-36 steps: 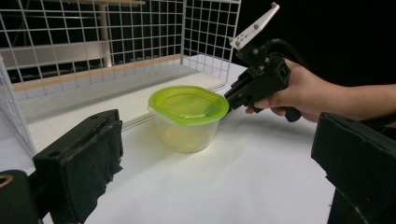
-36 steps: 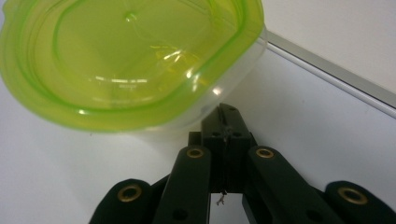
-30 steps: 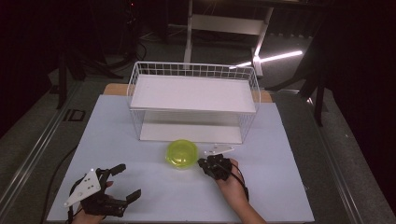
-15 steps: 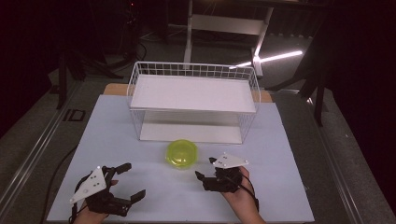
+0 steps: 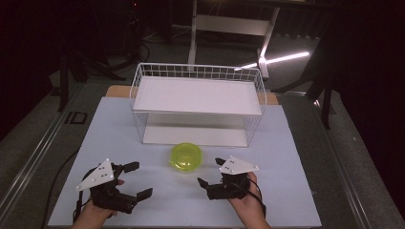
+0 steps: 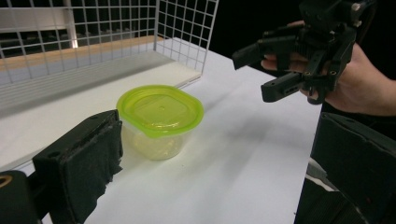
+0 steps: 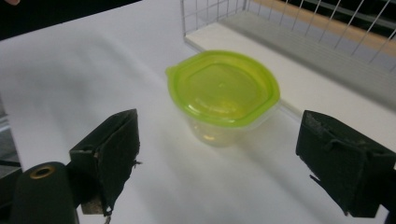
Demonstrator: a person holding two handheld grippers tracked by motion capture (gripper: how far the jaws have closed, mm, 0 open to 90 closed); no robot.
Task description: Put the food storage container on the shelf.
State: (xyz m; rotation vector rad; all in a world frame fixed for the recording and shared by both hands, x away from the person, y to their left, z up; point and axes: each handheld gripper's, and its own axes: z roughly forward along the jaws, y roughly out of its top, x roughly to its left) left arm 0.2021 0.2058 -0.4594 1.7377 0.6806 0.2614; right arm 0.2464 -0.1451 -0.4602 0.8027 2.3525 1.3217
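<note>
White tabletop under dim room light, and on it the small container with the green lid (image 5: 185, 156) stands upright just in front of the two-shelf wire rack (image 5: 198, 104), lid on. Right of the container, the right gripper (image 5: 210, 172) hangs apart from it; its jaws have just been opening and stand spread with nothing between them. Left of the container, the left gripper (image 5: 135, 180) is likewise spread and empty. It looks like a release; next would call for a fresh approach and grasp.

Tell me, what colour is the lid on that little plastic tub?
Bright yellow-green; the lid tops a clear tub. It shows best in the right gripper view.
</note>
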